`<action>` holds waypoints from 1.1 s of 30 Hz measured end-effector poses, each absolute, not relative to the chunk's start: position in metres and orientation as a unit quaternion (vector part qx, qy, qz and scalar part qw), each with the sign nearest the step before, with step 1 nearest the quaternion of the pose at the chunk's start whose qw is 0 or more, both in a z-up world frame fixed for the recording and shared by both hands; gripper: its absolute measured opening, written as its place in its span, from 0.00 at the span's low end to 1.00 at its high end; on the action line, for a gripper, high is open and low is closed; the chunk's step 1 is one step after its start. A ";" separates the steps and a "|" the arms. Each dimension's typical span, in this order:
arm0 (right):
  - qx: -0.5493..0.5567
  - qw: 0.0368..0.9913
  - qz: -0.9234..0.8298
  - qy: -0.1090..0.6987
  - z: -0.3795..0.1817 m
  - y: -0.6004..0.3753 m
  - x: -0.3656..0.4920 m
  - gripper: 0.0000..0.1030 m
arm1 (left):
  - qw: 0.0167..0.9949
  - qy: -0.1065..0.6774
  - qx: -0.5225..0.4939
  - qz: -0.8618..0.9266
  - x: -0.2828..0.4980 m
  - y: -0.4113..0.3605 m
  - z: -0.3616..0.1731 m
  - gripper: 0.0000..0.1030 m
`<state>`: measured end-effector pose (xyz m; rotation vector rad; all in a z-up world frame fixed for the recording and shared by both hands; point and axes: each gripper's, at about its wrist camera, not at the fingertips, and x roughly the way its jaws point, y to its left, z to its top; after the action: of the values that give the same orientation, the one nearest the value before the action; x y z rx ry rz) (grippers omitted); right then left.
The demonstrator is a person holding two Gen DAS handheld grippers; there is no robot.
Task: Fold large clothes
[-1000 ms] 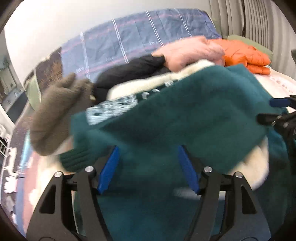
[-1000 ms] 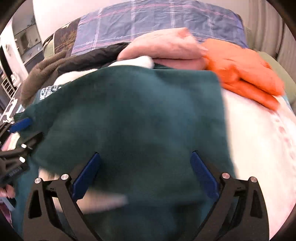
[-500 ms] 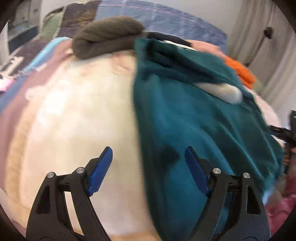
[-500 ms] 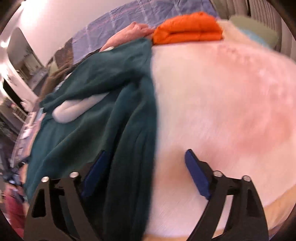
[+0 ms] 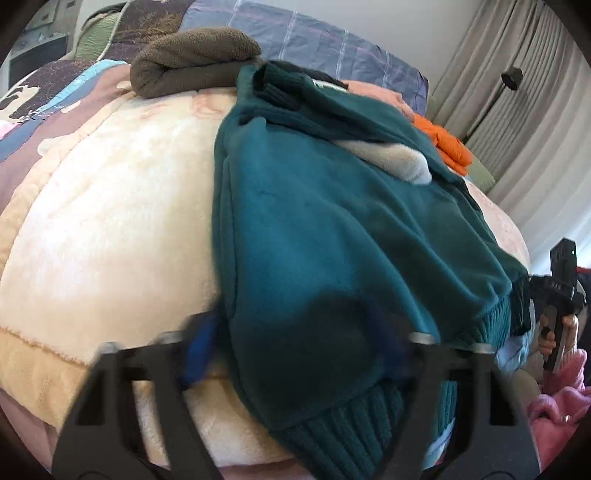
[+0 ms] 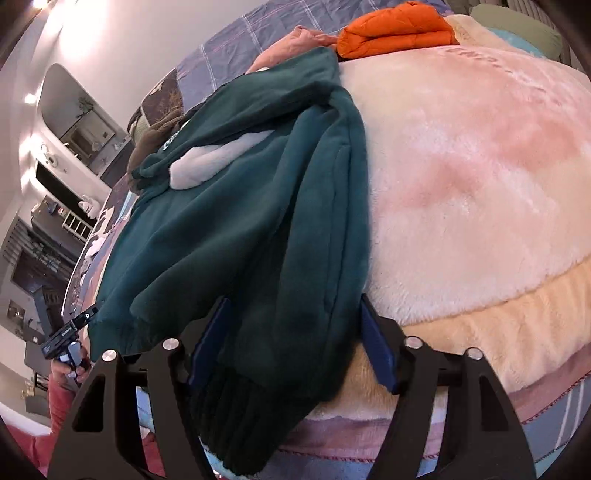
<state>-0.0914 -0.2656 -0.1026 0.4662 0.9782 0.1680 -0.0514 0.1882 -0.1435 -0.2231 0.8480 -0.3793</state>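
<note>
A teal fleece sweatshirt (image 5: 332, 229) lies lengthwise on a cream and pink plush blanket (image 5: 110, 221), with a white lining patch (image 5: 399, 162) showing near its far end. My left gripper (image 5: 291, 347) is at its near left corner. Its blurred jaws are closing, still wide, with the ribbed hem (image 5: 343, 424) between them. The same sweatshirt (image 6: 240, 221) fills the left half of the right wrist view. My right gripper (image 6: 291, 347) is at its near right corner, its jaws closing with both pads against the bunched fabric above the ribbed hem.
Folded clothes line the far end of the bed: a brown one (image 5: 192, 55), a pink one (image 6: 295, 40) and an orange jacket (image 6: 391, 29), in front of plaid bedding (image 5: 314, 40). Curtains (image 5: 535, 110) hang at the right. The blanket edge (image 6: 498, 325) drops off close to me.
Both views swung from over the sweatshirt's middle out to its near corners and dropped lower. The right jaws have narrowed around the fabric. The left jaws are blurred now.
</note>
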 end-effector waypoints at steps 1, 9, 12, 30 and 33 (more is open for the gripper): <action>0.239 0.854 0.080 0.456 -0.097 -0.270 -0.090 0.23 | 0.890 0.399 -0.125 -0.180 -0.051 0.189 -0.138 0.22; 0.246 0.876 0.017 0.415 -0.065 -0.320 -0.112 0.00 | 0.917 0.356 -0.097 -0.153 -0.057 0.191 -0.099 0.20; 0.243 0.867 -0.022 0.435 -0.089 -0.331 -0.120 0.01 | 0.901 0.400 -0.098 -0.137 -0.053 0.191 -0.131 0.27; 0.272 0.852 0.129 0.429 -0.099 -0.283 -0.107 0.72 | 0.870 0.419 -0.173 -0.197 -0.068 0.196 -0.152 0.75; 0.262 0.844 0.153 0.443 -0.096 -0.267 -0.089 0.32 | 0.871 0.417 -0.164 -0.201 -0.059 0.190 -0.150 0.32</action>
<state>-0.0892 -0.2671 -0.0957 0.5523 0.9351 0.3225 -0.0591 0.1903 -0.1499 -0.3429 0.8707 -0.4212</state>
